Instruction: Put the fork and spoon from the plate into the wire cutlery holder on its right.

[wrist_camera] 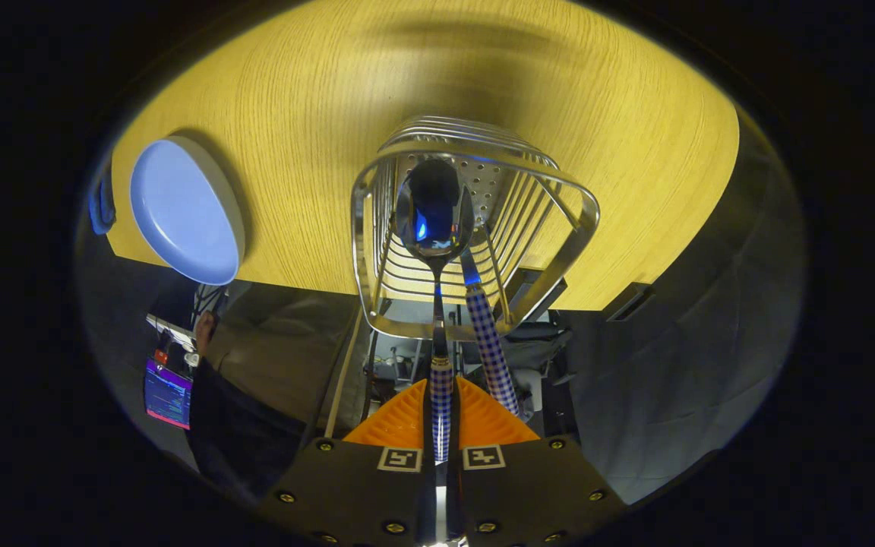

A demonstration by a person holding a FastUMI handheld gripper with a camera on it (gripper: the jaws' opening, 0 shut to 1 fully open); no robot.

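Spoon (435,209) in tongs (441,414), over holder (559,228)

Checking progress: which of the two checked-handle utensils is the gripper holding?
The spoon: its handle runs between the gripper fingers. The other utensil leans free in the wire holder.

My handheld two-finger gripper (441,425) points steeply downward, its fingers (401,422) drawn close together with only a narrow slit between them. Both press on the blue-and-white checked handle of the steel spoon (435,209), which runs straight out ahead from between the tips. The two square marker plates sit level, side by side, behind the fingers.
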